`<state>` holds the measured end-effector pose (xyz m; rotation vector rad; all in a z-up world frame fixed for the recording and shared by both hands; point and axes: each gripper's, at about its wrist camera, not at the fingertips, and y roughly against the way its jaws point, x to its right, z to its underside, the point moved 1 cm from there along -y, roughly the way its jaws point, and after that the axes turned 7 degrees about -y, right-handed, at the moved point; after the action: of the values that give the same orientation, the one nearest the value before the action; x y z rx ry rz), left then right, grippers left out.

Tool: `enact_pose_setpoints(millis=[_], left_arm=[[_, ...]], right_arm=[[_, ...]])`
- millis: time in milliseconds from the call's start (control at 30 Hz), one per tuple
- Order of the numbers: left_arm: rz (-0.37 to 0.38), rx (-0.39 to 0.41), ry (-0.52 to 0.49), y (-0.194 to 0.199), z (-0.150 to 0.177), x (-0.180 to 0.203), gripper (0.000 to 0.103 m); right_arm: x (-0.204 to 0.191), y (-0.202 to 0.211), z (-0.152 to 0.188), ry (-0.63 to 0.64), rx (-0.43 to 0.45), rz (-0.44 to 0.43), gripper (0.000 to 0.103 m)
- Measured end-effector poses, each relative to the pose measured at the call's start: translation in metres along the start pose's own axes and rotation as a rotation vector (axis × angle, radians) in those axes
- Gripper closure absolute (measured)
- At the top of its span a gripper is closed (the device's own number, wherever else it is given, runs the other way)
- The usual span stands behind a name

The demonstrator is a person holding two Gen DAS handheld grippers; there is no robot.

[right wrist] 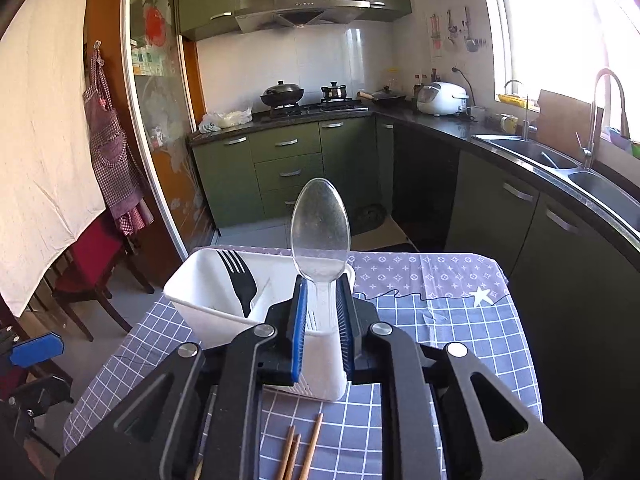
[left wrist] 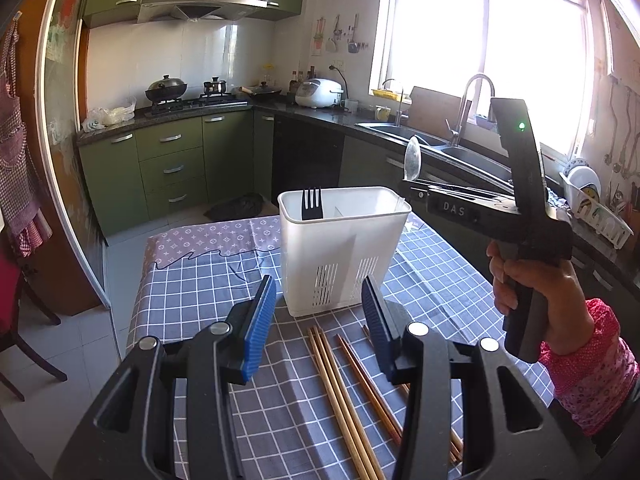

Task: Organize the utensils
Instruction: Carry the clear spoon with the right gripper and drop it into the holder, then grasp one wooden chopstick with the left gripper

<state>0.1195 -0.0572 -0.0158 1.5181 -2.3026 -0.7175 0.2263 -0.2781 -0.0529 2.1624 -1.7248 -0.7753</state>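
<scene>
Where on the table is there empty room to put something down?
Bare cloth lies left of the white utensil holder toward the table's left edge, and behind it on the purple strip. It is crowded in front, where the wooden chopsticks lie.

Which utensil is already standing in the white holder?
The black fork, prongs up in the holder. The clear spoon sits between the right tongs; the chopsticks lie on the table.

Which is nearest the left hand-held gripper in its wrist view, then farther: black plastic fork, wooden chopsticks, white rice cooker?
1. Wooden chopsticks, on the tablecloth between its fingers.
2. Black plastic fork, upright in the white caddy's left compartment.
3. White rice cooker, on the far counter.
</scene>
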Motion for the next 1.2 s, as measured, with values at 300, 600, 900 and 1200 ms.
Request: enact_pose_setpoints(millis=[300,600,900,1200], left_arm=[[-0.012,-0.127,0.018,-0.020,0.011,0.004,0.057],[0.026,-0.467,0.105,-0.082,0.049,0.002,0.057],[0.084,-0.655,0.181,-0.133,0.072,0.001,0.090],[0.065,-0.702,0.184,-0.150,0.074,0.004,0.091]], right_arm=[[0.006,0.028,-0.002,-0.003,0.022,-0.005,0.064],[0.040,0.058,0.036,-0.052,-0.070,0.006,0.052],[0.082,0.037,0.093,-0.108,-0.238,0.049,0.051],[0.094,0.031,0.097,-0.129,-0.266,0.043,0.051]])
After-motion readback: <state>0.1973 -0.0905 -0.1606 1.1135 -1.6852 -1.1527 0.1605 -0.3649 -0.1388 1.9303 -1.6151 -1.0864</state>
